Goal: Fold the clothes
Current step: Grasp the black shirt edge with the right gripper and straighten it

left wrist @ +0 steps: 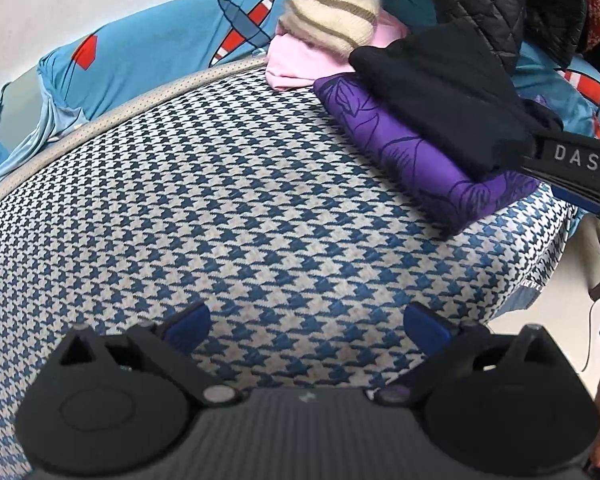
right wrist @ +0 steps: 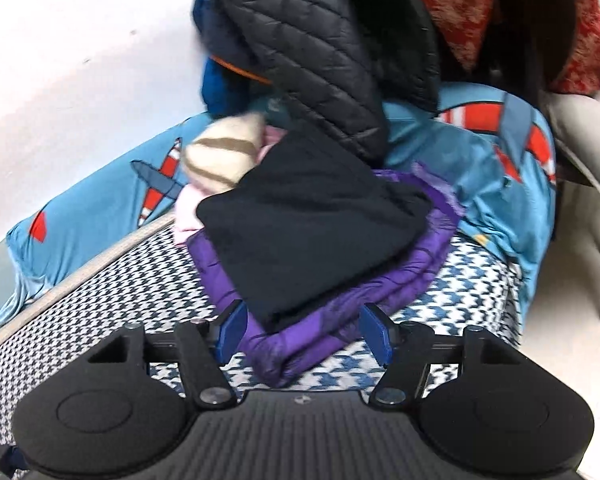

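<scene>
Two stacks of folded clothes at the far right of the houndstooth mattress [left wrist: 228, 184]: nearer, one black garment [right wrist: 300, 232] flat on one purple garment [right wrist: 340, 320]; just beyond and to the left, one cream striped knit [left wrist: 332, 20] on one pink piece [left wrist: 296, 60]. Behind both stacks, a blue airplane-print sheet [left wrist: 148, 40] along the white wall [right wrist: 80, 60]. Hanging over the far side, one black quilted jacket [right wrist: 312, 52], its lower edge right above the black garment, with one red patterned cloth [right wrist: 480, 20] further right. Left gripper [left wrist: 306, 322] spread wide over bare mattress, nothing between the blue fingers [left wrist: 190, 322]. Right gripper [right wrist: 302, 332] at the near corner of the purple and black stack, fingers [right wrist: 234, 330] apart on either side of it, left pad at the fabric edge, right pad seemingly clear; no firm pinch visible, picture slightly blurred. Nothing blocking the open mattress on the left.
</scene>
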A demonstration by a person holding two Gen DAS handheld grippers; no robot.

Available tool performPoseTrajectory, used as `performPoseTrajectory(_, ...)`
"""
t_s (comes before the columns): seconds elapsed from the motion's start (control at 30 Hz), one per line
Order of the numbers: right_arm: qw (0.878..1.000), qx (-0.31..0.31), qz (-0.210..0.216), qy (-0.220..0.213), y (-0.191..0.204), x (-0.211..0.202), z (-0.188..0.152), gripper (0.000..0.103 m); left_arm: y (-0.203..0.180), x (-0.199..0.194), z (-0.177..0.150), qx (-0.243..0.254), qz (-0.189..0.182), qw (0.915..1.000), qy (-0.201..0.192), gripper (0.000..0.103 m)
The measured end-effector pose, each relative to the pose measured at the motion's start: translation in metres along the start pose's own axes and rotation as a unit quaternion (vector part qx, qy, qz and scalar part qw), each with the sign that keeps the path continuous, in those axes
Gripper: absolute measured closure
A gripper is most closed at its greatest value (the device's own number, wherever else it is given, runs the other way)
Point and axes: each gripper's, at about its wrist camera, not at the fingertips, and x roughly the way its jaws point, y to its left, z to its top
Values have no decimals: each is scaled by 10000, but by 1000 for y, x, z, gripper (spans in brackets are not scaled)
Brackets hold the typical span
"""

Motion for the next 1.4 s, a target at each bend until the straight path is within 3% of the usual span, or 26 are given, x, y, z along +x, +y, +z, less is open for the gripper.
performPoseTrajectory(0.27, 9994, -4, 107, 334, 6, 34, 4, 42, 7, 8, 0, -106, 7, 9999, 79, 0)
performPoseTrajectory(0.33, 9991, 77, 160, 393, 6, 42, 4, 51, 8, 9, -1, -111, 14, 9999, 108, 0)
performPoseTrajectory(0.4, 9989, 98, 160, 418, 8, 49, 4, 71, 8, 11, -2, -119, 25, 9998, 133, 0)
performPoseTrajectory(0.47, 9990, 51, 163, 412, 10, 53, 3, 83, 9, 11, -2, -139, 20, 9998, 146, 0)
performPoseTrajectory(0.6, 9987, -7, 238, 442, 9, 54, 0, 88, 9, 10, -1, -171, 27, 9998, 133, 0)
performPoseTrajectory(0.87, 9956, -675, 162, 629, 19, 52, -10, 93, 6, 8, -2, -145, -1, 9998, 161, 0)
performPoseTrajectory(1.3, 9930, -477, 171, 1062, 14, 57, -14, 94, 7, -2, -3, -178, -7, 9997, 180, 0)
performPoseTrajectory(1.33, 9934, -381, 187, 1064, 12, 53, -14, 92, 6, -3, -3, -162, -5, 9997, 166, 0)
performPoseTrajectory(1.4, 9936, -184, 180, 1096, 9, 44, -13, 78, 5, -4, -3, -131, 0, 9998, 140, 0)
